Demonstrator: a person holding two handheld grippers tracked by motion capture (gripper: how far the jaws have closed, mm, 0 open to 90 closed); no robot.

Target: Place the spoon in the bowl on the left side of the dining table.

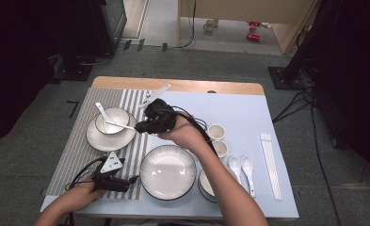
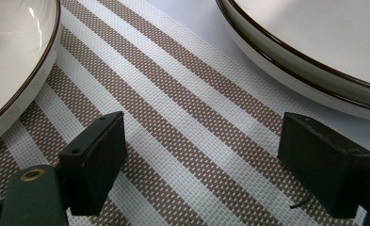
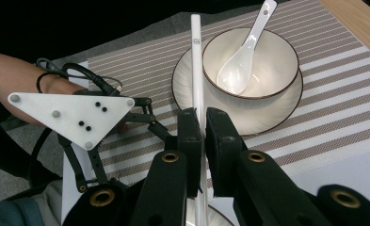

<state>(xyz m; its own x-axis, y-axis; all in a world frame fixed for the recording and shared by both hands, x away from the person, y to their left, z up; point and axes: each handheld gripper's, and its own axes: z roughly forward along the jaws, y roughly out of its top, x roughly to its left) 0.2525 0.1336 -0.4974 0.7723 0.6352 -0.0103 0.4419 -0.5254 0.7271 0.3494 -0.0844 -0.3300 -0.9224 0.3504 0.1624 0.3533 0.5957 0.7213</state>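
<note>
Right gripper (image 3: pixel 199 127) clamps white chopstick (image 3: pixel 196 70) near worktop's far-left corner.
Thin, stiff, slippery: grip mid-shaft. Left gripper (image 2: pixel 201 160) wide, empty.

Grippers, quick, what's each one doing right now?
Left gripper: open, empty, over the placemat.
Right gripper: shut on a white chopstick.

The wooden table (image 1: pixel 229 86) carries a pale blue cloth (image 1: pixel 248 113) and a striped mat (image 1: pixel 79 141). On the mat, under the right jaws' tips, lies a plate (image 3: pixel 272 117). A wide plate (image 1: pixel 168 172) lies just beyond the left jaws. Two cups (image 1: pixel 216 132), two spoons (image 1: pixel 241 165) and white chopsticks (image 1: pixel 270 165) lie on the cloth.
</note>
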